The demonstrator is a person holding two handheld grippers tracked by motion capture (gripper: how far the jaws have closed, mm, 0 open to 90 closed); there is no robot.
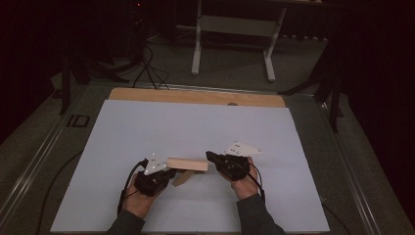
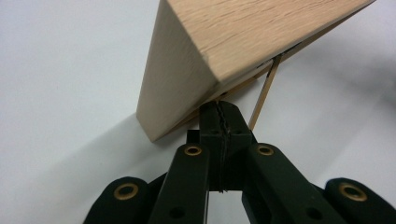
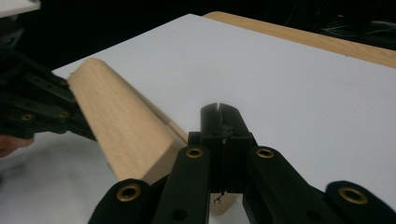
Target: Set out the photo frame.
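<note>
Grippers are flanking the wooden block point(image 1: 187, 164) at the near middle of the white sheet point(image 1: 195, 122), your left gripper point(image 2: 218, 108) and right gripper point(image 3: 218, 109) both closed, seemingly steadying it from each end rather than clamping it.

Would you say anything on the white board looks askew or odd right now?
Yes: the wooden block is not lying flat. It sits tilted between the left gripper and right gripper, with a thin strip jutting from beneath it. Both grippers' jaws are shut.
</note>
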